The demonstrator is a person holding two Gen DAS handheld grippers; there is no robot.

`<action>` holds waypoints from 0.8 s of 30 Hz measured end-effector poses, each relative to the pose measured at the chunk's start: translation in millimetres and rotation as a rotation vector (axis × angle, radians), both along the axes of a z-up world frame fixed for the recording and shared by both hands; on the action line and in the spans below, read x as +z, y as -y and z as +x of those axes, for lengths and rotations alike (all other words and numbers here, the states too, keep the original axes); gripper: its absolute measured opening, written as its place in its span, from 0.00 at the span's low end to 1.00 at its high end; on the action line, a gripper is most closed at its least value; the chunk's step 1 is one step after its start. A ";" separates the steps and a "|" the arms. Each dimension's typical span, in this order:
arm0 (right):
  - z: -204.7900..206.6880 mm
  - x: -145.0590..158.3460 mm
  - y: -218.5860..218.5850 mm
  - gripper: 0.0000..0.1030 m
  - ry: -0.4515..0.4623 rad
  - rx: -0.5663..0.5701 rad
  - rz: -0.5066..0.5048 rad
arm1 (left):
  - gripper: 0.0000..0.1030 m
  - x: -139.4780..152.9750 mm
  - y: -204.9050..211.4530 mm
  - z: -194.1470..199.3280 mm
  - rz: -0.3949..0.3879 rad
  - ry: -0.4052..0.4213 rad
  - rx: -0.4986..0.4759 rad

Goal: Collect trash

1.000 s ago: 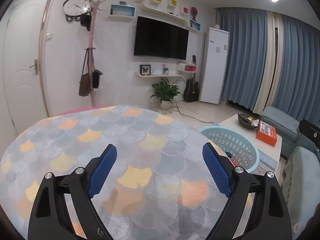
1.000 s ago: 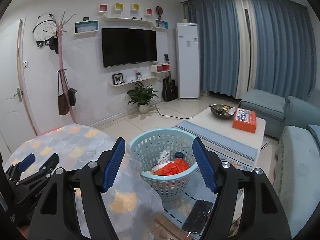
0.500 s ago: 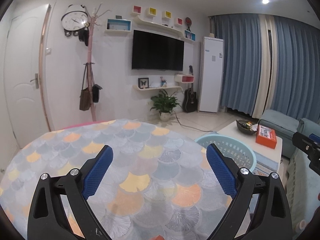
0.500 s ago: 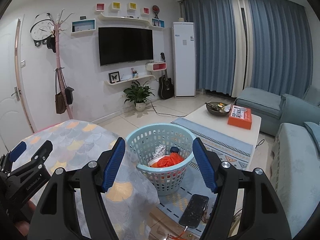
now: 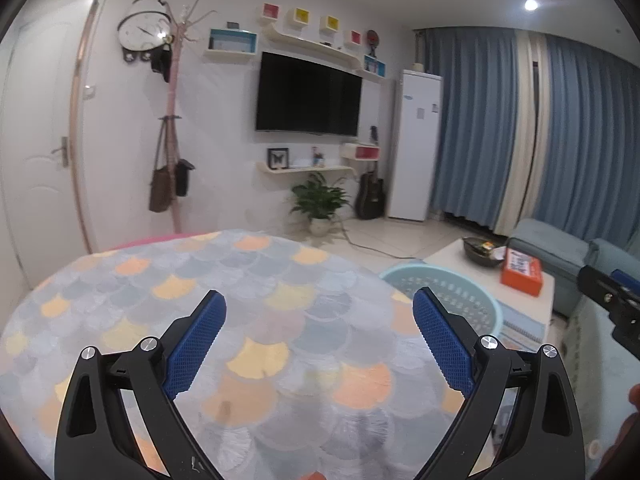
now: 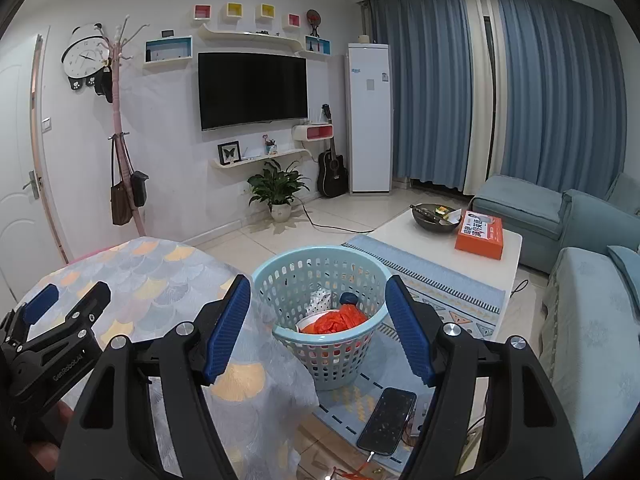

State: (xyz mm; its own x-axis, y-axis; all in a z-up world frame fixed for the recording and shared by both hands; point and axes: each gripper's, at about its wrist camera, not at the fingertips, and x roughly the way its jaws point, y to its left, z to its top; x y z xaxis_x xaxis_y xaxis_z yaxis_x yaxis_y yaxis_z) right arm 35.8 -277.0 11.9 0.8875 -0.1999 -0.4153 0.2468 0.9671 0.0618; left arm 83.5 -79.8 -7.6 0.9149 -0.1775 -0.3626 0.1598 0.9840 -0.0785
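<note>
A light blue perforated basket [image 6: 320, 276] stands on the floor beside the round table; inside lie an orange plastic bag [image 6: 340, 320], a white dish, a spotted wrapper and a dark cap. My right gripper [image 6: 318, 304] hovers open above the table's edge, its blue pads framing the basket, nothing between them. In the left wrist view my left gripper [image 5: 318, 318] is wide open over the scale-patterned tablecloth [image 5: 256, 280], empty. The basket's rim [image 5: 440, 276] shows just past the table's right edge. The left gripper [image 6: 60, 304] also appears at the lower left of the right wrist view.
A phone [image 6: 386, 414] on a cable lies on the rug in front of the basket. A white coffee table [image 6: 440, 240] holds an orange box [image 6: 478, 234] and a dark bowl [image 6: 434, 216]. Blue sofas [image 6: 580, 280] stand to the right. A coat stand [image 6: 120, 128] and door are at the left.
The left gripper's jaws have spread a little wider and its view has tilted slightly upward. The right gripper's view has lifted slightly, showing more of the basket and the phone.
</note>
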 end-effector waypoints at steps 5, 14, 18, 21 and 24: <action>-2.3 0.0 -0.5 0.69 0.004 0.004 0.001 | 0.92 -0.2 -2.2 -0.6 -0.016 0.005 -0.015; -5.9 2.3 -2.2 0.71 0.009 0.008 -0.002 | 0.92 0.0 -2.5 -0.1 0.002 0.013 -0.010; -6.4 3.0 -2.4 0.71 0.011 0.008 -0.001 | 0.92 -0.2 -3.9 0.4 -0.001 0.010 -0.010; -6.7 3.9 -3.4 0.71 0.010 0.008 0.001 | 0.92 -1.4 -3.4 0.8 0.001 0.008 -0.010; -6.7 4.2 -3.7 0.72 0.008 0.008 -0.001 | 0.92 -1.5 -2.7 0.8 0.000 0.008 -0.010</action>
State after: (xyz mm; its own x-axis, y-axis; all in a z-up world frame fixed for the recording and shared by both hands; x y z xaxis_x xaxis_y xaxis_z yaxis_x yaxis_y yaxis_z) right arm 29.0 -273.3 16.1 0.8925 -0.1931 -0.4077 0.2384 0.9692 0.0627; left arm 84.3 -77.1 -9.1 0.9160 -0.1868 -0.3550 0.1705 0.9823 -0.0770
